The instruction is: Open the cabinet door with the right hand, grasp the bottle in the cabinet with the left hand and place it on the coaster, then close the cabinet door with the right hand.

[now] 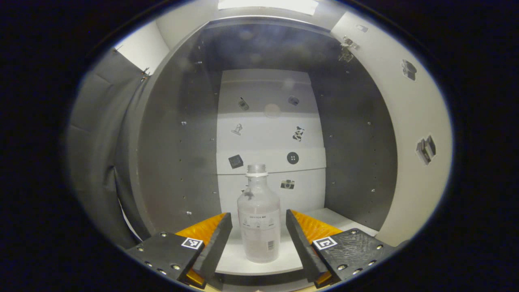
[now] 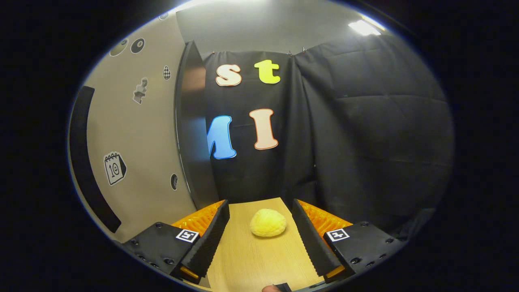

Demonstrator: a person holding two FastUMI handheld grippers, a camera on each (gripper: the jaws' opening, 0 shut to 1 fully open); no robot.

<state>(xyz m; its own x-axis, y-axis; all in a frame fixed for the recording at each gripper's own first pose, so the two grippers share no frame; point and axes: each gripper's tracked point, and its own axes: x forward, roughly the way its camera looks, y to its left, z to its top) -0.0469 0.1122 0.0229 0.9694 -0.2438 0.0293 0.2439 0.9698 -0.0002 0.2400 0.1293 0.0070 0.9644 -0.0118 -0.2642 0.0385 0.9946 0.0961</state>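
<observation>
Nearest the lens in the left gripper view, the left gripper has its jaws spread wide to either side of the bottle, with clear gaps and no contact. That bottle stands upright on the cabinet's bottom shelf, so the door is already open, and I judge the grasp comes next; placing it on the coaster and closing the door remain. In the right gripper view, the right gripper also has spread, empty jaws over the table, framing a yellow bun-like lump.
</observation>
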